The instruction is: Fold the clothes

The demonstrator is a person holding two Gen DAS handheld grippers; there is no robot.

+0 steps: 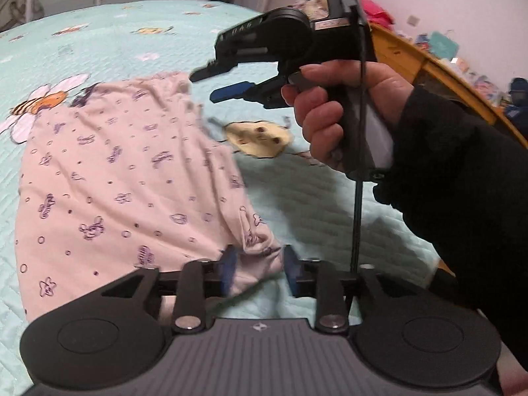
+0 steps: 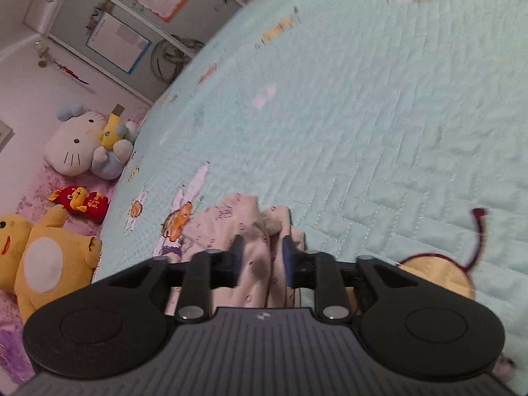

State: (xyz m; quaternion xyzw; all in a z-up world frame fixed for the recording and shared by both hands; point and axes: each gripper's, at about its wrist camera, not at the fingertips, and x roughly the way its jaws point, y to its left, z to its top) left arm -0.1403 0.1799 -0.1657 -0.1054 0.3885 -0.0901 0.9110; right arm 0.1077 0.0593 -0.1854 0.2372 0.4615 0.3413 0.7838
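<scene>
A pink printed garment (image 1: 109, 178) lies spread on a pale green quilted bed (image 1: 330, 204), partly covering a bee-and-flower print on the quilt. In the left wrist view, the left claw (image 1: 260, 270) sits at the garment's near right corner with its blue pads parted; a bunched tip of the cloth lies between them, but the pads stand off from it on both sides, so nothing is pinched. The right claw (image 1: 224, 84) hangs above the garment's far right corner, held in a person's hand (image 1: 330, 112) with a black sleeve (image 1: 462, 198) behind it, its two fingers spread apart.

In the right wrist view, the right claw (image 2: 262, 260) is likewise part open, with a raised hump of the garment (image 2: 244, 231) between its pads and no visible pressure on it. Both claws appear to be free of the cloth, with the fold edge laid down.

The risks from here, as I judge them: the bunched corners are heaped rather than flat, so either hump could spring back or slump and spoil the fold line. Pulling a claw straight back while cloth still sits between the pads could snag the fabric and drag the corner out of place. The soft quilt gives little grip, so the whole garment could slide. Plush toys (image 2: 82, 145) on the left, far from the garment, pose no hazard.
</scene>
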